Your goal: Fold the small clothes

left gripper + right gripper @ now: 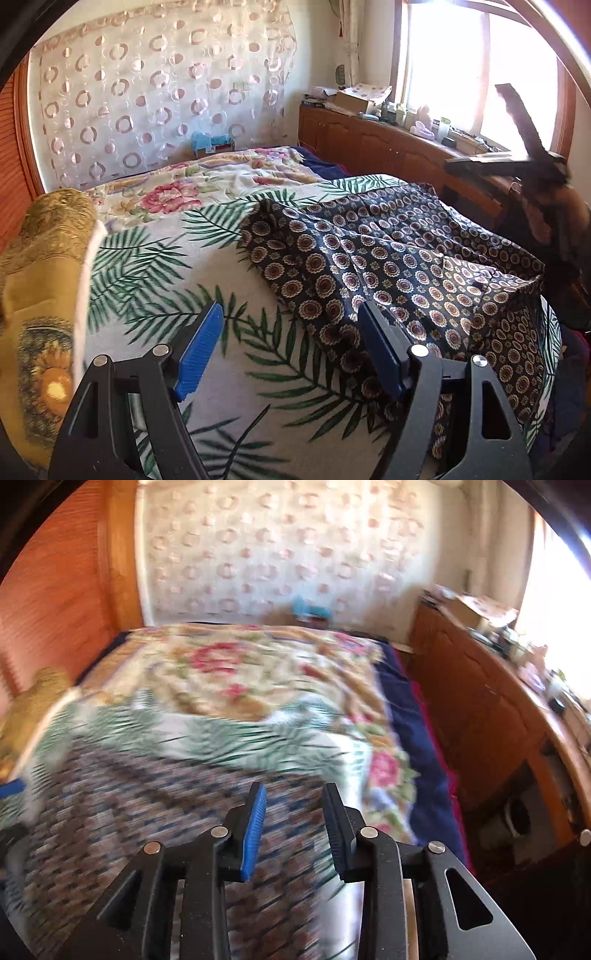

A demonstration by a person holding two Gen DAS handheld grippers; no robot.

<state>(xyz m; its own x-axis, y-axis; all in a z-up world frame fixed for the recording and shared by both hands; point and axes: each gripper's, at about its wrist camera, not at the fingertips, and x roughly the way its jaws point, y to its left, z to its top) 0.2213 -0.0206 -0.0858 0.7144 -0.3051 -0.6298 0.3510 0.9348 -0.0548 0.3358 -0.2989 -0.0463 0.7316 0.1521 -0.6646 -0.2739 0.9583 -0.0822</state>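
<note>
A dark navy medallion-patterned garment (399,266) is spread on a white palm-leaf blanket (155,258). Left gripper (290,325) and right gripper (293,805) are held above it, jaws apart, empty.

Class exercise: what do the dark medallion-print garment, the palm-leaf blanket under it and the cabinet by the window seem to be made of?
Dark medallion-print garment: thin woven cloth, perhaps cotton or rayon; it lies in soft, sharp creases, matte.
Palm-leaf blanket: looks like plush fleece; fuzzy, slightly blurred print edges.
Cabinet: wood or wood veneer, reddish-brown with a mild sheen on its panelled doors.
</note>
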